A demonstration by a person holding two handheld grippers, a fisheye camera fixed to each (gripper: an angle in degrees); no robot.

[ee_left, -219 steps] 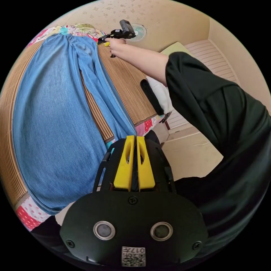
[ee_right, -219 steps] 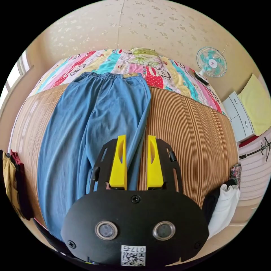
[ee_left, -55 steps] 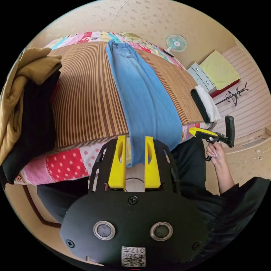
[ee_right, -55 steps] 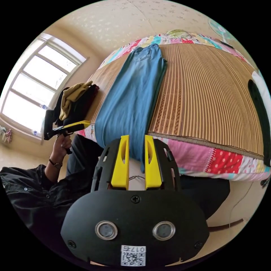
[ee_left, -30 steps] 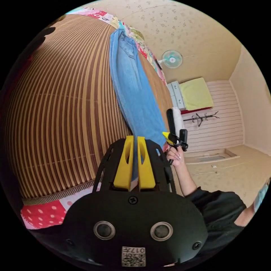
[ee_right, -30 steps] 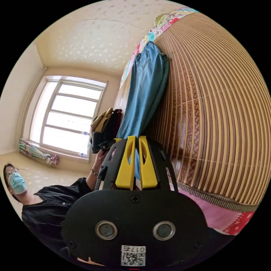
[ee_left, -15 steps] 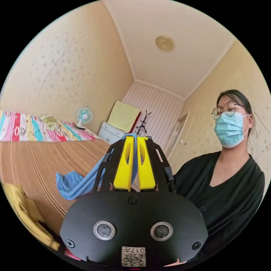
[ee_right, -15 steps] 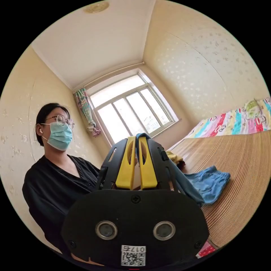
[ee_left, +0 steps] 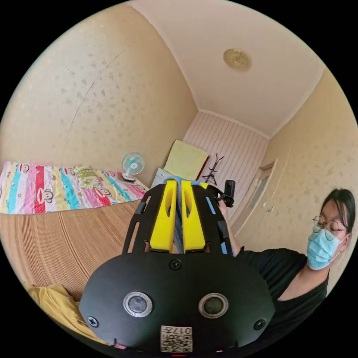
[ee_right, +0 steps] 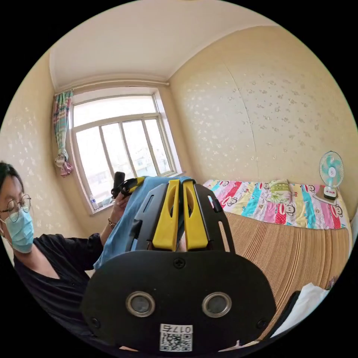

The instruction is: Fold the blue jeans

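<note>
Blue jeans (ee_right: 123,220) pinched in closed left gripper (ee_left: 178,186) and right gripper (ee_right: 179,184), lifted above striped bamboo mat (ee_right: 298,246), patchwork sheet (ee_right: 257,205), fan (ee_right: 330,169), window (ee_right: 119,145) behind.

A striped bamboo mat (ee_right: 294,246) covers the bed, with a patchwork quilt (ee_right: 261,203) at its far end.

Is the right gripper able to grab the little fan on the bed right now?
Probably not. The right gripper already has its fingers shut on the blue jeans, held up in the air, and the fan stands far off at the bed's far edge.
</note>
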